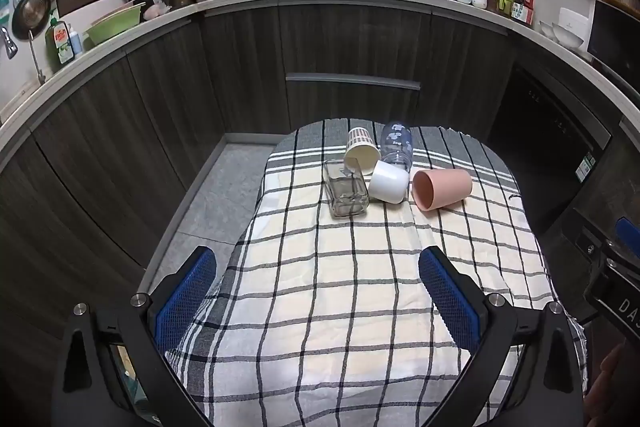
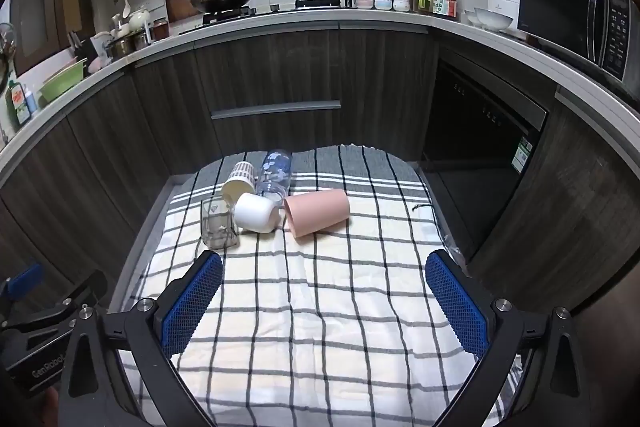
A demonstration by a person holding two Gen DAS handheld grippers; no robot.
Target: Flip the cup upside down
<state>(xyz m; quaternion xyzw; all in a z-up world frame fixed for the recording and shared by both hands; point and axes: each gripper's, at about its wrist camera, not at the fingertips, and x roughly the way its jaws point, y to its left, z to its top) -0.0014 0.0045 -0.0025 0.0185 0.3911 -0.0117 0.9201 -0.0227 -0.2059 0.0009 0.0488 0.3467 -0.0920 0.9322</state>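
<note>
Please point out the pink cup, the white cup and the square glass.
pink cup (image 2: 320, 211), right wrist view, on its side wall.
white cup (image 2: 256, 213), right wrist view, on its side wall.
square glass (image 1: 346, 191), left wrist view, on its upper face.

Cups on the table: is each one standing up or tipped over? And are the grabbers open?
pink cup: on its side, mouth toward the camera
white cup: tipped over
striped cup: on its side
clear bottle: lying down
square glass: lying down, empty
left gripper: fingers open, empty
right gripper: fingers open, empty
</note>
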